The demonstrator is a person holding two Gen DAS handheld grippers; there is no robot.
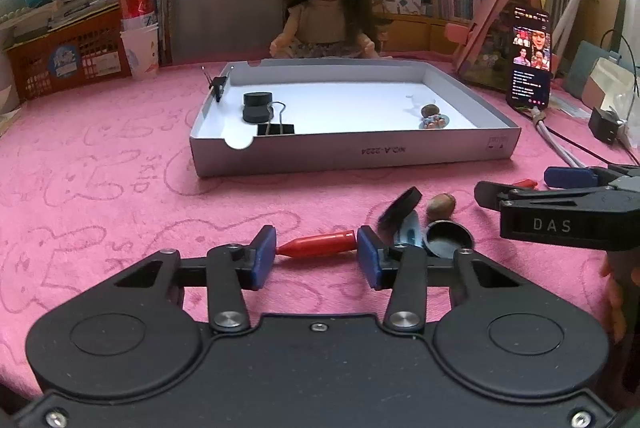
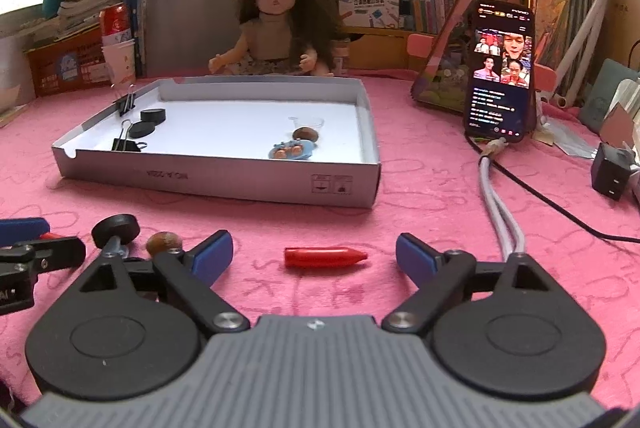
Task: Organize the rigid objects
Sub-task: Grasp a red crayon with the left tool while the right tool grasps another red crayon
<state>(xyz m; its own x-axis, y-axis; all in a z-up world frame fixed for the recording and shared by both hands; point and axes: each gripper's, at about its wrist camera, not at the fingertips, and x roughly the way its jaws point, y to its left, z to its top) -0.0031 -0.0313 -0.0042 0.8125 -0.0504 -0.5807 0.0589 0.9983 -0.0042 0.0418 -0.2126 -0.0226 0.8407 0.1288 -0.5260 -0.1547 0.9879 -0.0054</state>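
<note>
On the pink tabletop [image 1: 100, 156]: left tool [image 1: 316, 254] clamped end-to-end on a red cap [image 1: 318, 243]; right tool [image 2: 314, 258] spread wide, apart from a second red cap [image 2: 325, 257] lying between its pads. Behind: white tray [image 2: 224, 176] holding black discs [image 2: 152, 115], binder clips, a nut.

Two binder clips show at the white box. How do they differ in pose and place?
The rear binder clip is clamped onto the left wall of the box, standing upright; the front binder clip lies loose on the box floor near the front-left corner. The front one lies beside a black disc; the rear one stands apart. Both are black with wire handles.
</note>
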